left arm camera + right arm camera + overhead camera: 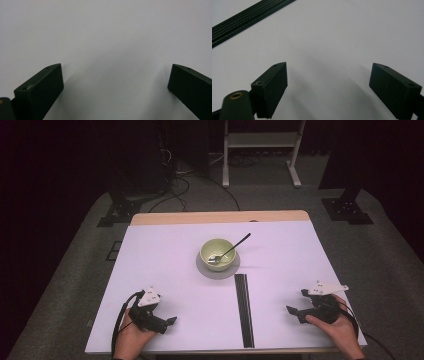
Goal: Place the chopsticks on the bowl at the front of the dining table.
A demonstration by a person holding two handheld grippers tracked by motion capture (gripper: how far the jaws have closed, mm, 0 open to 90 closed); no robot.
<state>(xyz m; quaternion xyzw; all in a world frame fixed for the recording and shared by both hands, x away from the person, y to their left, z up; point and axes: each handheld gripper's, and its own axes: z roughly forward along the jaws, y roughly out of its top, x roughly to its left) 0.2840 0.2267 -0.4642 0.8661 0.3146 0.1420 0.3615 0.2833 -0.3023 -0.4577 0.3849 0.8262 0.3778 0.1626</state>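
A pale green bowl (218, 253) stands on a grey saucer (218, 268) near the middle of the white table (165, 245). A metal spoon (234, 247) rests in the bowl, its handle leaning out to the back right. My left gripper (169, 324) lies near the front left edge, held in a hand, jaws wide apart with bare table between them (115, 75). My right gripper (297, 306) rests near the front right edge, also open over bare table (329, 75).
A black ribbed strip (243, 309) runs from just in front of the saucer to the table's front edge, and crosses the top left of the right gripper view (249, 17). Beyond the table stand dark stands, floor cables and a white frame (260, 150).
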